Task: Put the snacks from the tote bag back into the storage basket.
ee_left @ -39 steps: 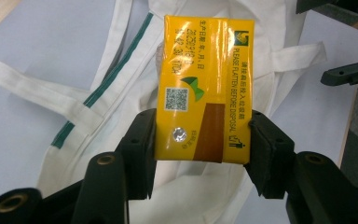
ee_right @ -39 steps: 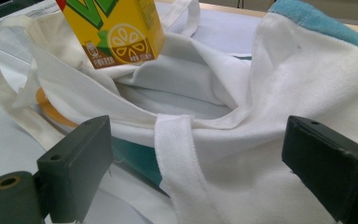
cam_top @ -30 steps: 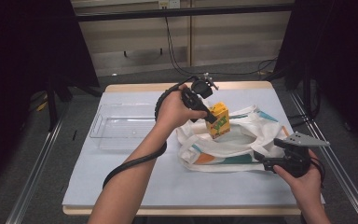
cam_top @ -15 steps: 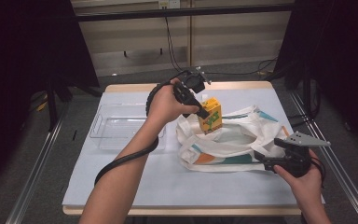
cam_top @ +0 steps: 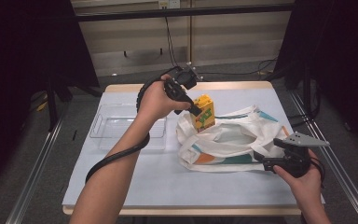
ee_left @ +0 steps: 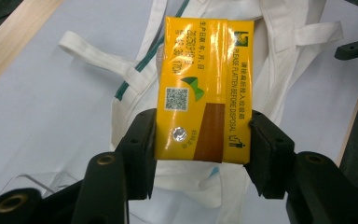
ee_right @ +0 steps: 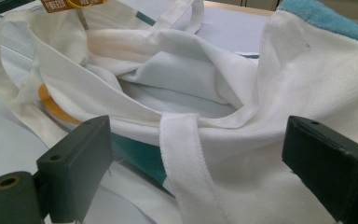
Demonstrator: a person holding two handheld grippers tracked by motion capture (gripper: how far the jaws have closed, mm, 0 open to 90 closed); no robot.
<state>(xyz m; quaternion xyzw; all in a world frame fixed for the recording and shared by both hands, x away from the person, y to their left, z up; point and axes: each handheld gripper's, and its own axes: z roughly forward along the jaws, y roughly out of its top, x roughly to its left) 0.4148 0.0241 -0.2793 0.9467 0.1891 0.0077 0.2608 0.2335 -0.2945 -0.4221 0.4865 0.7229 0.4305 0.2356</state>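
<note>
Left gripper [cam_top: 198, 112] fingers clamp yellow carton [ee_left: 203, 88], lifted higher above tote bag [cam_top: 228, 140] than before. Right gripper [ee_right: 200, 163] fingers stand open around the bag's rim, unmoved.

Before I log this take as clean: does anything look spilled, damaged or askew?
Nothing spilled or damaged. The yellow carton sits square in the left claw, above the white tote bag. The bag lies rumpled, its straps splayed across the table.

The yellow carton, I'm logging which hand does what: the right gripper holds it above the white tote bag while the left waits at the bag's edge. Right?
Not quite: the sides are swapped. The left gripper clamps the yellow carton above the white tote bag, as the left gripper view shows. The right gripper waits at the bag's edge with its fingers open.
</note>
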